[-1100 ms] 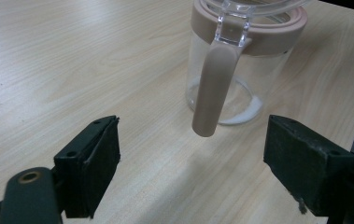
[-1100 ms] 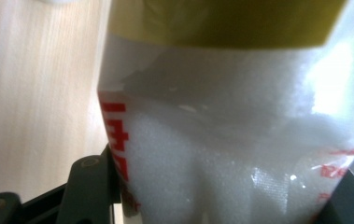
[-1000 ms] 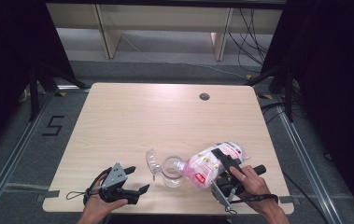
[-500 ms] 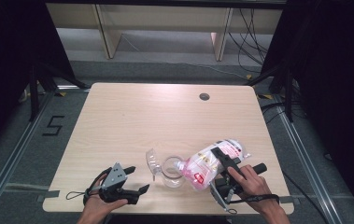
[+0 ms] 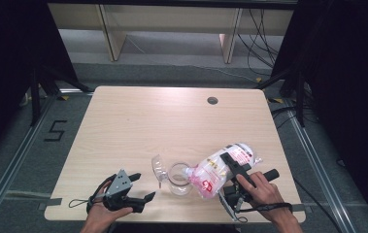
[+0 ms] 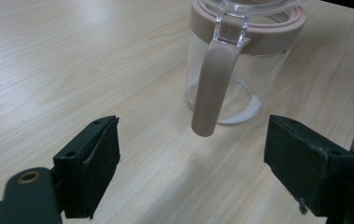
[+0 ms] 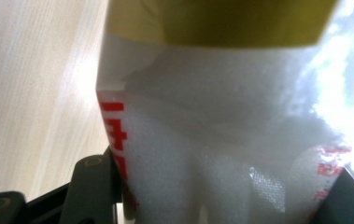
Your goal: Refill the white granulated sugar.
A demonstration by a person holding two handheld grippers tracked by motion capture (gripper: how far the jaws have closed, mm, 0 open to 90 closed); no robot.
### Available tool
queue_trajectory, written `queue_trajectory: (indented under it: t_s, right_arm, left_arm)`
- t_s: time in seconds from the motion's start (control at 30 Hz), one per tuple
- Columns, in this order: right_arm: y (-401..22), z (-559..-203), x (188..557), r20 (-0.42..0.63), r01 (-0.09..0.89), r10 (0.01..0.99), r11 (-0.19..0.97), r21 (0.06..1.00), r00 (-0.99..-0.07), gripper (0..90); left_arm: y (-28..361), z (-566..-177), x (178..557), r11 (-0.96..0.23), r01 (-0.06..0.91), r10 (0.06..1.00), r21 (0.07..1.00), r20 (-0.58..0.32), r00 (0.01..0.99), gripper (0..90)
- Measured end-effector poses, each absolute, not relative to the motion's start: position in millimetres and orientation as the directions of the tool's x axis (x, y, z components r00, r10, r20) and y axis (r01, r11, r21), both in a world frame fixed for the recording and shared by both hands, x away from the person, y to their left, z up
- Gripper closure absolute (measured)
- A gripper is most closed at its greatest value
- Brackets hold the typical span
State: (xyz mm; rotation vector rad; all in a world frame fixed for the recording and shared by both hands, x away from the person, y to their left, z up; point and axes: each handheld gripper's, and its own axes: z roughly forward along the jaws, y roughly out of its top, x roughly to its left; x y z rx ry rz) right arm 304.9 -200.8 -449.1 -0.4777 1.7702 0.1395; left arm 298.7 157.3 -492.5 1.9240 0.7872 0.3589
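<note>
I have the right gripper (image 5: 232, 167) clamped on the bag (image 5: 218, 170) of white granules, jaws set on either side of its body, and in the right gripper view the plastic bulges between the two black jaws with the powder packed against them, so the hold is firm enough to take the weight. I keep the bag tilted, its mouth pointing toward about nine o'clock on the table and sitting right over the open rim of the jar (image 5: 176, 177), because that slope lets the contents run down into the jar rather than onto the wood. The jar stands upright near the front edge, roughly at the six o'clock side of the table (image 5: 138, 121), with its clear lid (image 5: 158, 169) flipped back toward ten o'clock so the mouth stays open. In the left gripper view I can see a thin white layer on the jar's bottom, which I judge means the pour is barely begun. My left gripper (image 5: 140, 187) rests on the table at about nine o'clock of the jar, jaws wide and holding nothing, pointed at the jar's pink handle (image 6: 212, 84), which hangs between the jaws' line of sight but apart from them. I keep it there as a guard: if the jar shifts under the bag, I can close on the handle and steady it.
</note>
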Motion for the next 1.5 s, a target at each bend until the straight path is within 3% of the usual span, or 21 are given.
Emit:
queue_trajectory:
  t_s: [0.07, 0.23, 0.27, 0.37, 0.4, 0.5, 0.57, 0.67, 0.73, 0.87, 1.17, 1.5]
  right_arm:
    - [-199.8, -447.3, 305.4, -0.95, -0.4, -0.271, 0.896, -0.19, -0.155, 44.5]
    - [-201.0, -452.0, 303.3, -0.955, -0.369, -0.238, 0.915, -0.16, -0.175, 44.7]
    - [-198.5, -448.7, 305.4, -0.946, -0.407, -0.296, 0.886, -0.221, -0.131, 44.8]
    - [-199.5, -452.1, 303.0, -0.946, -0.366, -0.27, 0.911, -0.191, -0.179, 45.0]
    - [-197.3, -450.8, 305.0, -0.945, -0.405, -0.3, 0.886, -0.226, -0.128, 45.2]
    - [-196.9, -451.6, 305.4, -0.945, -0.397, -0.294, 0.892, -0.217, -0.141, 45.5]
    - [-197.1, -453.6, 305.9, -0.946, -0.378, -0.289, 0.9, -0.217, -0.146, 45.7]
    - [-194.3, -449.1, 307.0, -0.936, -0.399, -0.336, 0.877, -0.269, -0.108, 46.0]
    - [-195.2, -452.3, 305.4, -0.943, -0.38, -0.308, 0.893, -0.241, -0.127, 46.1]
    - [-192.3, -448.6, 306.9, -0.936, -0.403, -0.34, 0.872, -0.277, -0.092, 46.5]
    - [-193.6, -451.3, 305.8, -0.942, -0.38, -0.314, 0.89, -0.25, -0.116, 47.2]
    - [-192.5, -448.5, 305.2, -0.936, -0.384, -0.34, 0.88, -0.28, -0.096, 47.6]
  left_arm:
    - [157.5, -492.5, 298.8, -0.309, 0.36, 0.658, 0.88, -0.076, 0.75, 17.8]
    - [157.2, -492.8, 298.7, -0.302, 0.368, 0.662, 0.88, -0.084, 0.745, 17.9]
    - [157.4, -492.8, 298.9, -0.308, 0.361, 0.659, 0.88, -0.076, 0.748, 17.8]
    - [156.9, -492.6, 298.8, -0.307, 0.363, 0.658, 0.88, -0.079, 0.749, 17.9]
    - [156.9, -492.8, 298.8, -0.308, 0.362, 0.657, 0.88, -0.079, 0.749, 17.8]
    - [158.7, -492.8, 300.4, -0.34, 0.359, 0.657, 0.869, -0.053, 0.752, 17.8]
    - [156.5, -493.2, 298.6, -0.305, 0.368, 0.659, 0.878, -0.085, 0.748, 17.8]
    - [157.2, -492.7, 298.8, -0.308, 0.365, 0.659, 0.879, -0.08, 0.748, 17.8]
    - [156.9, -492.8, 298.7, -0.31, 0.371, 0.659, 0.875, -0.084, 0.747, 17.8]
    - [157.0, -492.2, 298.7, -0.314, 0.365, 0.657, 0.876, -0.077, 0.75, 17.8]
    - [156.3, -492.3, 298.7, -0.308, 0.366, 0.658, 0.878, -0.081, 0.749, 17.9]
    - [156.2, -492.8, 298.6, -0.309, 0.37, 0.659, 0.876, -0.083, 0.747, 17.9]
